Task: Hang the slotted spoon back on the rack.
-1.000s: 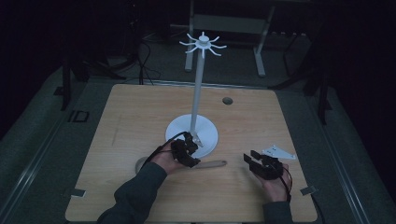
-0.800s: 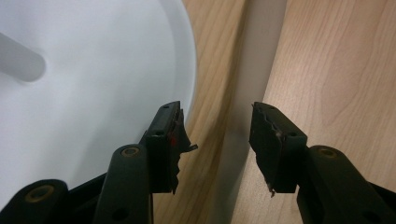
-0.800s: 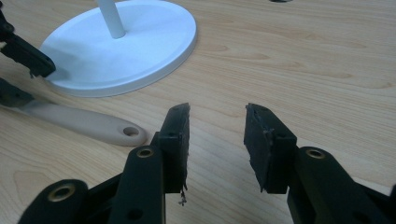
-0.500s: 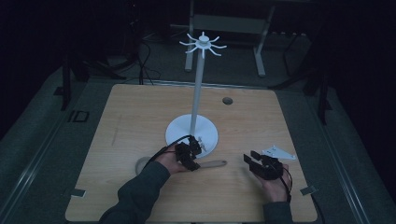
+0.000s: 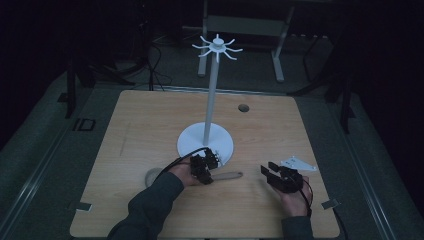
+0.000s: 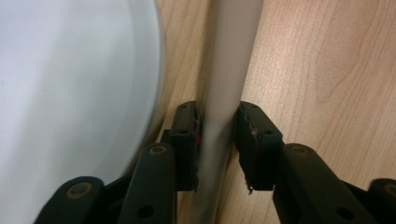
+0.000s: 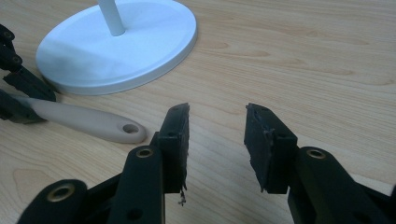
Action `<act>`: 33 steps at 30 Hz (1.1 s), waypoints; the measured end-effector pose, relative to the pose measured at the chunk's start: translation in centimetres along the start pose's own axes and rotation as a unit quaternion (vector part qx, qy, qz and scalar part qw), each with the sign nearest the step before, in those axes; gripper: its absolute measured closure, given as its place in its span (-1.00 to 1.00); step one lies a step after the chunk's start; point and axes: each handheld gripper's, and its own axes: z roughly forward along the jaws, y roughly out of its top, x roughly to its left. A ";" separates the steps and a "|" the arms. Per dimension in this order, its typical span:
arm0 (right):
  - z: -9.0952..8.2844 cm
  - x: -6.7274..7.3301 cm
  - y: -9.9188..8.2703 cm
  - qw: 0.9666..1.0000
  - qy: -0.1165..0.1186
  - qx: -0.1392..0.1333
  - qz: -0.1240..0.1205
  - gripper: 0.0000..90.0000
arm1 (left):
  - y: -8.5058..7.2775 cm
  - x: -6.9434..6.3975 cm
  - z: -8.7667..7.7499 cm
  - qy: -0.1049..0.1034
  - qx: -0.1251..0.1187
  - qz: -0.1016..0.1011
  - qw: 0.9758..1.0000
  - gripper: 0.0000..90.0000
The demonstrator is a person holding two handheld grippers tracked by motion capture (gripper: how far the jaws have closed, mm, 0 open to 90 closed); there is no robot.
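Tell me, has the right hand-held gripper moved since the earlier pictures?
No. The right hand-held gripper sits at the same spot relative to the white stand base, jaws open and empty.

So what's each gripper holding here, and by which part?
The left gripper, jaws just closing, clamps the beige utensil handle partway along its shaft, beside the stand base. The right gripper is open and holds nothing.

The pale wooden worktop [image 5: 150, 125] carries a white stand's round base [image 5: 192, 142] just beyond the left claw [image 5: 204, 169], a beige handled utensil [image 5: 227, 176] lying flat between the two claws, and a round hole [image 5: 243, 107] well beyond them.
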 end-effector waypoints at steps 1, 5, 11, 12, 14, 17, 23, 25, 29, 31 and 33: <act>0.0 0.0 0.0 1.000 0.000 0.000 0.000 0.33 | 0.1 -0.1 0.0 0.003 0.005 0.004 1.000 0.56; 0.0 0.0 0.0 1.000 0.000 0.000 0.000 0.33 | 0.2 -0.4 0.0 0.011 0.011 0.020 1.000 0.60; 0.0 0.0 -0.1 1.000 0.000 -0.001 0.002 0.33 | 0.2 -0.4 -0.1 0.031 0.009 0.013 0.999 0.63; 0.0 -0.1 -0.1 1.000 0.000 0.000 0.002 0.33 | 0.2 -0.3 -0.2 0.034 0.008 0.010 0.999 0.63; 0.0 -0.1 -0.1 1.000 0.000 -0.001 0.004 0.33 | 0.1 -0.2 -0.5 0.039 0.002 0.005 0.999 0.64; 0.0 -0.1 -0.1 1.000 0.000 -0.001 0.004 0.33 | -0.1 0.1 -1.0 0.050 -0.008 -0.003 0.999 0.65; 0.1 0.0 -0.1 1.000 0.000 0.001 0.002 0.33 | -0.6 0.5 -2.5 0.072 -0.036 -0.026 0.996 0.67; 0.1 0.0 -0.2 1.000 0.000 0.002 0.003 0.33 | -0.8 0.5 -3.2 0.081 -0.053 -0.031 0.995 0.67; 0.2 0.0 -0.2 1.000 0.000 0.003 0.003 0.33 | -0.8 0.3 -4.1 0.099 -0.077 -0.045 0.991 0.67; 0.2 0.0 -0.2 1.000 0.000 0.002 0.003 0.33 | -0.8 0.2 -4.4 0.110 -0.093 -0.054 0.988 0.67; 0.2 0.0 -0.2 1.000 0.000 0.002 0.004 0.33 | -0.8 0.1 -4.7 0.122 -0.105 -0.061 0.985 0.67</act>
